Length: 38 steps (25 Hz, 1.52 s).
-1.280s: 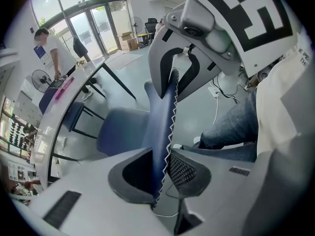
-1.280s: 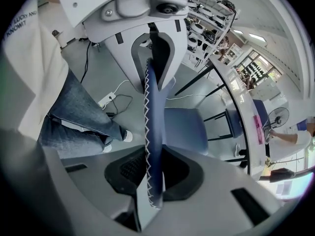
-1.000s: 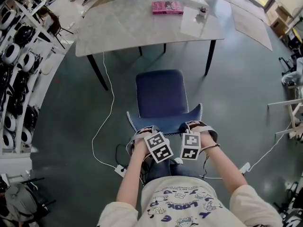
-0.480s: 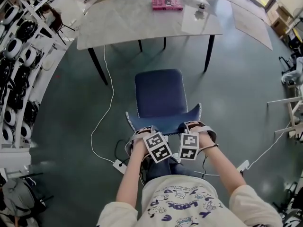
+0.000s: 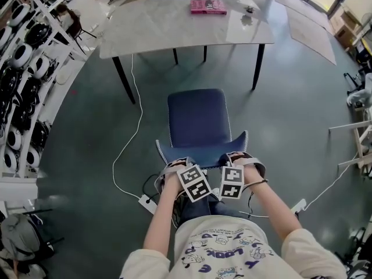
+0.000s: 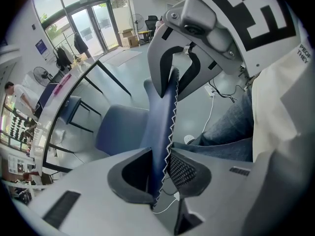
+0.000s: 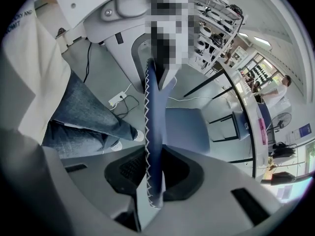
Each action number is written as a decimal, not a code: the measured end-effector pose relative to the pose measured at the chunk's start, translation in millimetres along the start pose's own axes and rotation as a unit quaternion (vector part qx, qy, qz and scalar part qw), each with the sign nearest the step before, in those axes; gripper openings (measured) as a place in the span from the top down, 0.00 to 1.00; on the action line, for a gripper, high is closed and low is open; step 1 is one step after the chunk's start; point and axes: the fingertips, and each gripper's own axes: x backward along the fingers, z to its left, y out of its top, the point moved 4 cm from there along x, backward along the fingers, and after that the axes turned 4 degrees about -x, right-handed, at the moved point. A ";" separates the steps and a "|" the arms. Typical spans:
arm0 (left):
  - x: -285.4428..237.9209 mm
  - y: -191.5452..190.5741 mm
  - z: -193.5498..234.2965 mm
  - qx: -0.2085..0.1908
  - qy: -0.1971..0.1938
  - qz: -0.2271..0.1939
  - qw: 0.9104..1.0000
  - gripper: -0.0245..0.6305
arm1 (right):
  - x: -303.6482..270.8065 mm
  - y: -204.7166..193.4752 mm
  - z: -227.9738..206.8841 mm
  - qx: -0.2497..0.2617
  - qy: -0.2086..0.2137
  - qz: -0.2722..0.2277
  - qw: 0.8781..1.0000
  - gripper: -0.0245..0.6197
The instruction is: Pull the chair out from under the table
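Grey floor (image 5: 87, 132) fills the room, with a pale tabletop (image 5: 174, 22) at the far side. The blue chair (image 5: 197, 118) stands out from under it, close to the person. The left arm (image 5: 161, 214) and right arm (image 5: 273, 205) reach forward and down, side by side. The left hand-held gripper (image 5: 178, 163) and right hand-held gripper (image 5: 235, 158) point down, each pinching the top of the chair's back.

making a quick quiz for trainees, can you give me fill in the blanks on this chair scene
1. The left tongs and right tongs are both clamped on the ____ of the blue chair.
2. On the table lies a ____ box.
3. A white ____ runs across the floor to the power strip.
Missing words: backrest; pink; cable.
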 end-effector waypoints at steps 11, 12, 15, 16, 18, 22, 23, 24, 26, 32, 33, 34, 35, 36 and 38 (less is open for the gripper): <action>0.3 -8.4 -2.2 0.048 0.012 -0.039 0.998 0.75 | -0.1 -0.2 4.8 -0.009 -0.010 -0.025 1.000 0.81; 0.6 -10.0 -1.0 0.059 0.015 -0.047 0.997 0.74 | -0.1 0.1 4.3 -0.013 -0.012 -0.032 0.999 0.80; 5.8 -15.9 2.6 0.095 0.025 -0.071 0.993 0.66 | 3.6 1.9 2.7 -0.042 -0.017 -0.054 0.998 0.67; 9.0 -17.5 3.8 0.107 0.029 -0.080 0.991 0.62 | 6.7 1.7 1.7 -0.053 -0.019 -0.060 0.997 0.62; 18.2 -18.5 6.8 0.132 0.032 -0.101 0.985 0.57 | 15.0 1.2 -0.8 -0.077 -0.018 -0.081 0.994 0.59; 48.0 -21.6 15.0 0.198 0.036 -0.170 0.965 0.54 | 40.6 11.0 -5.0 -0.130 -0.005 -0.151 0.980 0.59; 57.0 -24.2 18.5 0.214 0.042 -0.187 0.958 0.54 | 49.3 15.5 -6.9 -0.143 -0.005 -0.171 0.975 0.60; 66.4 -26.6 22.7 0.226 0.051 -0.200 0.952 0.54 | 59.1 20.1 -10.4 -0.157 -0.008 -0.192 0.969 0.60; 86.9 -29.5 33.6 0.241 0.078 -0.219 0.942 0.54 | 81.3 27.4 -24.2 -0.190 -0.027 -0.235 0.953 0.62; 160.3 -29.0 79.6 0.272 0.207 -0.272 0.900 0.75 | 156.4 36.5 -91.0 -0.295 -0.160 -0.349 0.875 0.75; 173.5 -27.7 86.3 0.278 0.228 -0.284 0.889 0.79 | 168.7 36.7 -100.1 -0.309 -0.181 -0.363 0.860 0.77; 186.3 -26.3 93.3 0.284 0.251 -0.296 0.877 0.82 | 180.0 36.8 -108.6 -0.321 -0.200 -0.375 0.847 0.80; 198.6 -24.9 100.0 0.291 0.275 -0.309 0.863 0.83 | 190.1 36.6 -116.2 -0.330 -0.217 -0.386 0.834 0.80; 210.5 -23.6 105.8 0.299 0.297 -0.321 0.848 0.87 | 199.5 36.1 -122.5 -0.338 -0.233 -0.397 0.821 0.82; 232.8 -19.9 113.5 0.311 0.331 -0.347 0.821 0.90 | 217.6 35.1 -131.3 -0.352 -0.260 -0.417 0.797 0.86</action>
